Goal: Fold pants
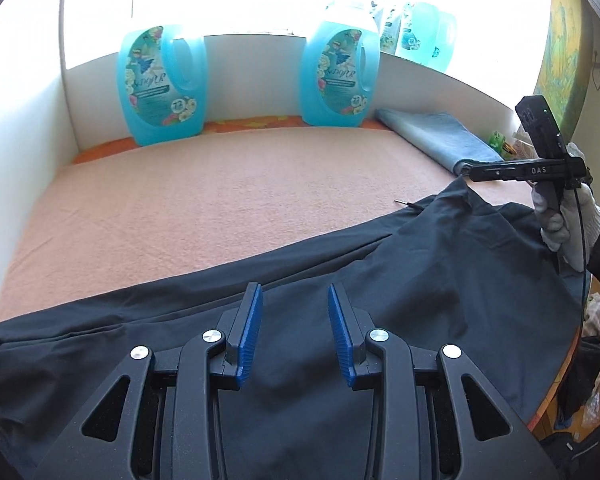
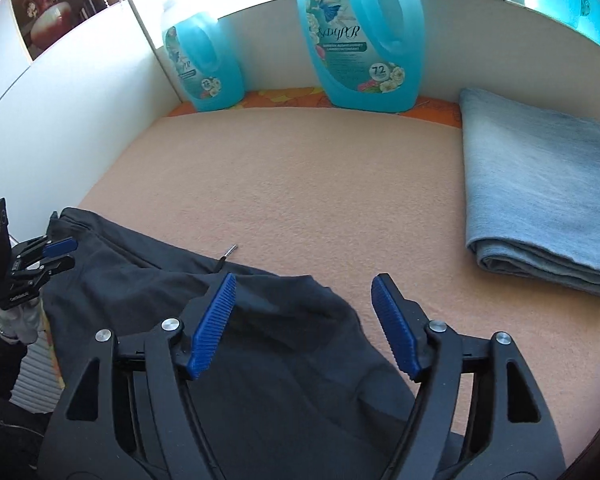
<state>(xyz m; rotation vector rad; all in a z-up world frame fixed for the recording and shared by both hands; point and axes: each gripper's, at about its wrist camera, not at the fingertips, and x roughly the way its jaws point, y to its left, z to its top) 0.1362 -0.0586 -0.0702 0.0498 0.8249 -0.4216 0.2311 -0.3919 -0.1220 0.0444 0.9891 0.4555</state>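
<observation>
Black pants, peach blanket, turquoise floral-labelled jugs, blue-padded tongs.

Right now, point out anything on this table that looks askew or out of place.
The black pants lie rumpled and slanted across the near edge of the table, partly hanging off. The folded blue cloth and both detergent bottles sit tidy and upright.
</observation>
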